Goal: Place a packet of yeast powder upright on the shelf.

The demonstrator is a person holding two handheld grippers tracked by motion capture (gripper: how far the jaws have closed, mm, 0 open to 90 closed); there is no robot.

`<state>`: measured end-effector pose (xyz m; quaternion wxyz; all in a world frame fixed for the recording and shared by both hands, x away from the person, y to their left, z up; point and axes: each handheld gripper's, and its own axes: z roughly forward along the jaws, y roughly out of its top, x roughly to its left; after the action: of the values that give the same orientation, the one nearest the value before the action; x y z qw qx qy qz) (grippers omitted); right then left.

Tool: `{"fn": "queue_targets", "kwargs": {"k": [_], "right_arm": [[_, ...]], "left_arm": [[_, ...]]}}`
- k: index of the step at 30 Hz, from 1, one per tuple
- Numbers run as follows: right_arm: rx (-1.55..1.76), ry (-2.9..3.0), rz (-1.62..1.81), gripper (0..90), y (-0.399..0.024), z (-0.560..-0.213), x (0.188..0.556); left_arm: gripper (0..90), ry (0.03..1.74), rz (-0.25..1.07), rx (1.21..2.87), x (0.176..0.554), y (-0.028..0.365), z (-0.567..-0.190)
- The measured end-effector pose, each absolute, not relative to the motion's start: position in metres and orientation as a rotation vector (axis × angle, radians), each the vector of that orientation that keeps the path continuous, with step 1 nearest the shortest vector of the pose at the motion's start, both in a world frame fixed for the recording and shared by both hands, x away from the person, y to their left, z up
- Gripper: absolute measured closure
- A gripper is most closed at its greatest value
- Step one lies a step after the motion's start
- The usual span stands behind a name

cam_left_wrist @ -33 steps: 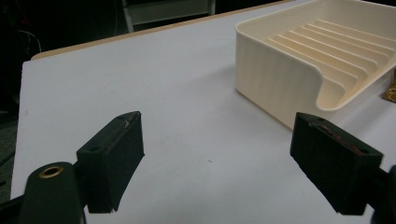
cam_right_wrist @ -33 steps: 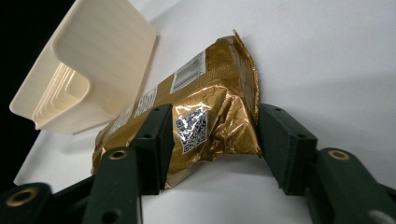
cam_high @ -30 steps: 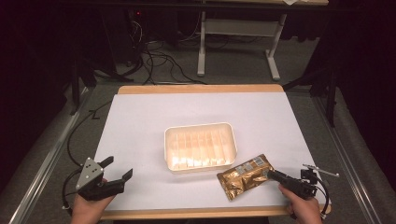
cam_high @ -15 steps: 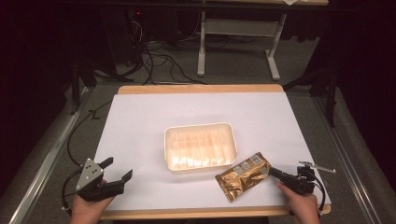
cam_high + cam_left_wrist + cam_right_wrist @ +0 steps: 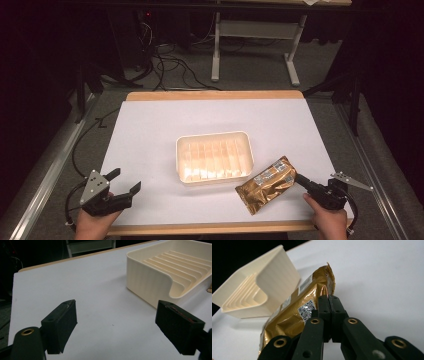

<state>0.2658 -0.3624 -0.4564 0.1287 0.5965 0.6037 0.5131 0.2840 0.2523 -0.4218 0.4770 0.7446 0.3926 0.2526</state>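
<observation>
Since the big white table [image 5: 150, 135] is flat and smooth, things on it can slide when pushed. In the middle sits a cream tray [image 5: 215, 158] with ridges on its floor. It looks hard and stiff, with walls all around.

Just beside the tray's near right corner is the gold packet [image 5: 266, 183]. It is made of shiny, crinkly foil, so I think it is light, soft and a bit slippery. It would bend and sag if picked up by one end. The flat sealed edge at the end is the best place to pinch, because it is thin and has no air in it.

The right gripper [image 5: 329, 302] has just been closing, and its jaws are now squeezed tight on that sealed edge of the packet. The rest of the packet hangs away toward the tray.

The left gripper [image 5: 117, 322] waits over the bare table near the front left corner, its jaws wide apart with nothing between them.
</observation>
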Motion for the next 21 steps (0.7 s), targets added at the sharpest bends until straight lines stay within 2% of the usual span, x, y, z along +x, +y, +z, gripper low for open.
{"fn": "queue_targets", "kwargs": {"k": [21], "right_arm": [[1.456,1.632,1.507,90.0,-0.358,-0.415,0.243]], "left_arm": [[16.6,0.973,0.631,1.794,0.282,0.254,-0.42]]}}
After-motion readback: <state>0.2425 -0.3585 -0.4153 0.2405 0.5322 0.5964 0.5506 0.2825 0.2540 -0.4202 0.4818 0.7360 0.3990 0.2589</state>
